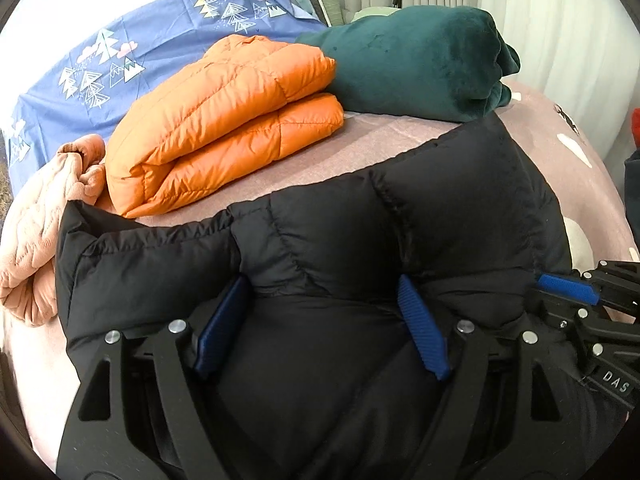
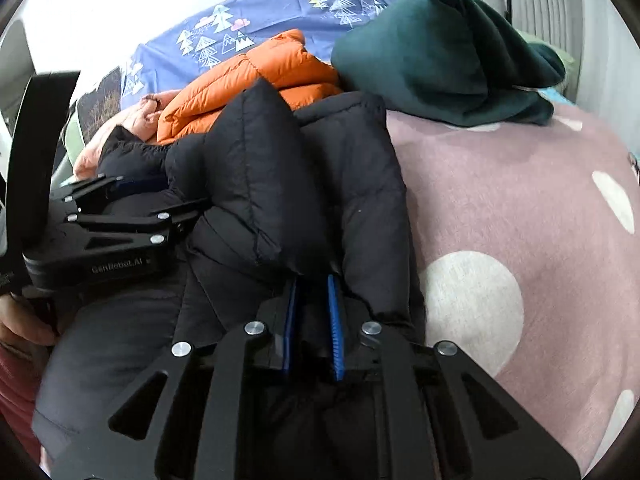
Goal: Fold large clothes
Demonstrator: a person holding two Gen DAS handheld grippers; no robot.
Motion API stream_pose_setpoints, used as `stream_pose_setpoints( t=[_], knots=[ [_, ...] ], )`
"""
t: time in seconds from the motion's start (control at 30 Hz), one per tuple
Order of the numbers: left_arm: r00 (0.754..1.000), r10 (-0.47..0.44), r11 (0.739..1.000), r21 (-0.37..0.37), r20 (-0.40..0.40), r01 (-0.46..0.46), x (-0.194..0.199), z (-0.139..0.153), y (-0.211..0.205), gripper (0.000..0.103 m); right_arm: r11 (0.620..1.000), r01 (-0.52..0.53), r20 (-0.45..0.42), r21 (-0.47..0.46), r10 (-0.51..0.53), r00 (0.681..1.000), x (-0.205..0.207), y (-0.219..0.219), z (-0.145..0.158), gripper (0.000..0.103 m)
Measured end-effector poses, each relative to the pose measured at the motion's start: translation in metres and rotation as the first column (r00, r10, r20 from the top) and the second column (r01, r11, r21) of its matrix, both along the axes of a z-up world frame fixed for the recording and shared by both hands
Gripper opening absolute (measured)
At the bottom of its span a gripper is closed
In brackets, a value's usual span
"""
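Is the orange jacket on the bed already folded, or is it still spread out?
Folded. The orange jacket lies doubled into two stacked layers with a rounded fold edge at its near end, compact beside the dark green garment.

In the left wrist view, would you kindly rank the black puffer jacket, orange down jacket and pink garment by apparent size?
1. Black puffer jacket, though nearest the camera.
2. Orange down jacket.
3. Pink garment, partly hidden.

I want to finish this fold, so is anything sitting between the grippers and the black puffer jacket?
Nothing visible. The right gripper is already clamped on the black puffer jacket, and the left gripper is open with jacket fabric bulging between its fingers.
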State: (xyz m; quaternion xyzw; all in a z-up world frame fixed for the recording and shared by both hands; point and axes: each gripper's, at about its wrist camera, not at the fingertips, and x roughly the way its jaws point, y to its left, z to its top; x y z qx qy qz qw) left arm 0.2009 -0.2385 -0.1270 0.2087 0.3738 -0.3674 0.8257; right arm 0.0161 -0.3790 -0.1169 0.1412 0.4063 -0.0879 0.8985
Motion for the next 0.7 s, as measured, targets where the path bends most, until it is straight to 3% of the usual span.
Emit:
stream_pose_setpoints(
  t=[0.27, 0.33, 0.4, 0.47, 0.57, 0.63, 0.7],
  knots=[
    [1.000, -0.002, 1.000, 0.005, 0.005, 0.002, -0.002, 0.010, 0.000, 0.076, 1.000, -0.002, 0.006, 0.028, 0.002, 1.000, 0.004, -0.006, -0.003, 0.013],
    [0.999, -0.016, 0.999, -0.042, -0.032, 0.014, -0.002, 0.026, -0.001, 0.055, 0.999, -0.002, 0.010, 0.038, 0.002, 1.000, 0.004, -0.007, -0.004, 0.013],
    [0.995, -0.081, 0.989, -0.126, -0.058, 0.073, -0.006, 0.049, -0.007, 0.048, 0.999, -0.002, 0.012, 0.045, 0.002, 1.000, 0.006, -0.009, -0.004, 0.013],
    [0.986, -0.158, 0.975, -0.167, -0.046, 0.148, -0.014, 0.066, -0.019, 0.048, 0.999, -0.004, 0.016, 0.043, 0.003, 1.000, 0.005, -0.009, -0.004, 0.013],
    [0.982, -0.188, 0.981, -0.042, 0.006, 0.188, -0.015, 0.055, -0.057, 0.053, 0.998, -0.004, 0.028, 0.058, 0.003, 1.000, 0.002, -0.014, -0.006, 0.013],
    [0.991, -0.134, 0.983, 0.124, 0.007, 0.132, 0.005, 0.007, -0.081, 0.062, 0.997, 0.003, 0.038, 0.077, -0.005, 0.999, 0.000, -0.018, -0.007, 0.013],
    [0.995, -0.090, 0.991, 0.100, -0.029, 0.093, 0.017, -0.006, -0.084, 0.065, 0.997, 0.013, 0.033, 0.079, -0.015, 0.999, 0.001, -0.021, -0.009, 0.013]
  ],
)
